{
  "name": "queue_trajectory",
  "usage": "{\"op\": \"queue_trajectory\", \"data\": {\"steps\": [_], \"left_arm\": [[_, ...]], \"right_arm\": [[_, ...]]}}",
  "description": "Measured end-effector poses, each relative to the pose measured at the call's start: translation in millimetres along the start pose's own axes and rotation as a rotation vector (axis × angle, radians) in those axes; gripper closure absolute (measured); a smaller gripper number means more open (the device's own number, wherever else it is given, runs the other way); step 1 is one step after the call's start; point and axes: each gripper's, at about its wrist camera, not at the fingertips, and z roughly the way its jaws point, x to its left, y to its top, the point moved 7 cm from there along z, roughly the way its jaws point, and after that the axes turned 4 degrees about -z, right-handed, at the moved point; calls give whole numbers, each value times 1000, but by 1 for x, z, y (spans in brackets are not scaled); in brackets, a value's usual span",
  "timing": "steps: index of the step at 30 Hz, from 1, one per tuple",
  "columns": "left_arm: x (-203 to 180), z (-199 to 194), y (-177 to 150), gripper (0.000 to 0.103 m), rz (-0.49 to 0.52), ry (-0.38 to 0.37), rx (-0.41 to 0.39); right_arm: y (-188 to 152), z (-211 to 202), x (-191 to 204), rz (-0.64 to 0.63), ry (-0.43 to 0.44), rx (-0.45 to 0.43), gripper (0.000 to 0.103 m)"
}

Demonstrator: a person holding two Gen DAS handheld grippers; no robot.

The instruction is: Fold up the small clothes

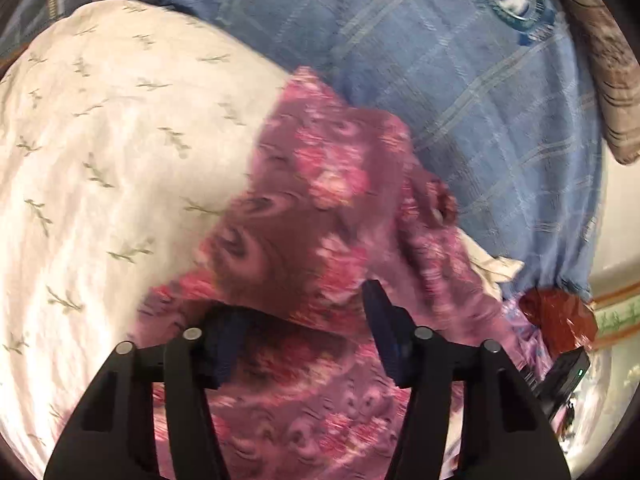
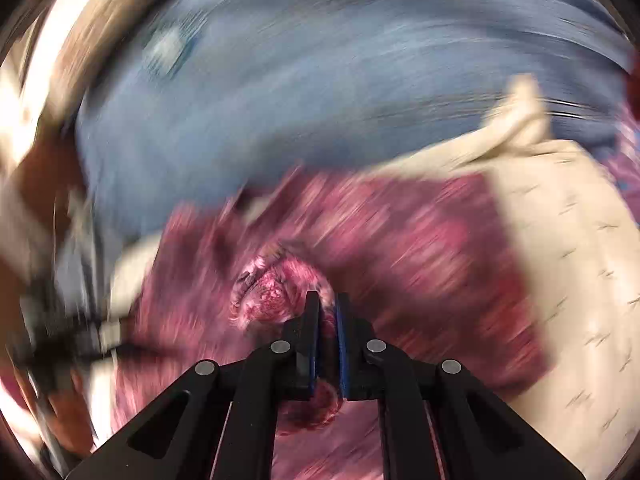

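Right gripper [image 2: 328, 312] pinched nearly closed on a bunched fold of the pink floral garment [image 2: 420, 264]; left gripper [image 1: 304, 320] spread wide, gripping nothing, poised over the same cloth, heaped between white sheet [image 1: 100, 160] and blue blanket [image 1: 480, 120]; best carried low, taut, unhurried.

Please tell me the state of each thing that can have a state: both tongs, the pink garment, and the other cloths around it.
Left tongs: open, fingers spread over the pink garment.
Right tongs: shut on the pink garment, a bunch of cloth pinched between the fingers.
Pink garment: crumpled, not yet folded flat.
White leaf-print cloth: spread out, lightly wrinkled, partly under the garment.
Blue checked cloth: spread out behind the garment.
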Motion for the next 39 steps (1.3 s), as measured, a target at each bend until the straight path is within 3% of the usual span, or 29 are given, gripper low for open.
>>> {"op": "queue_trajectory", "data": {"steps": [1,4,6,7,8,10,11,13,16,17,18,19,20,23,26,27,29,32,37,38,39], "left_arm": [[5,2,1,50,-9,0,7],[15,4,0,51,-39,-13,23],[16,2,-1,51,-42,-27,22],[15,1,-2,51,-41,-28,18],[12,0,-4,51,-40,-36,14],[7,1,-6,50,-31,-50,20],[5,2,-7,50,-28,-49,24],[4,5,-9,49,-25,-46,25],[2,11,-11,48,-29,-21,36],[2,12,-12,48,-24,-15,36],[1,11,-11,48,-16,-13,34],[1,10,-11,48,-9,-11,31],[2,9,-8,48,-4,-4,22],[9,12,-1,48,-14,16,21],[11,12,-1,48,-9,3,32],[11,10,-1,48,-3,-1,26],[10,7,-2,48,-6,-25,19],[7,12,-6,47,-18,-57,26],[0,26,-9,40,-18,-34,19],[0,27,-5,41,-17,-26,8],[0,29,-1,49,-20,-15,2]], "right_arm": [[10,-1,-33,91,-55,-20,93],[7,-7,-98,327,-98,-8,90],[1,-22,-116,389,-89,-41,88],[-4,-30,-115,407,-46,-58,78],[-8,-35,-109,420,17,-64,56],[-22,-44,-84,411,156,-76,26],[-26,-45,-72,388,178,-79,21],[-35,-46,-45,283,192,-85,21],[-35,-26,-9,69,98,-66,21],[-34,-17,-2,16,68,-44,34],[-34,-5,4,-54,19,-11,56],[-30,6,12,-113,9,26,93],[-21,10,14,-111,39,42,97],[39,7,-20,74,47,-62,95],[70,14,-83,250,-114,-53,88],[70,8,-93,279,-125,-63,85],[62,-5,-99,296,-82,-79,62],[30,-25,-88,309,42,-96,36],[-10,8,-60,324,167,-14,36],[-10,17,-57,320,166,-13,36],[-9,27,-55,321,157,-16,36]]}}
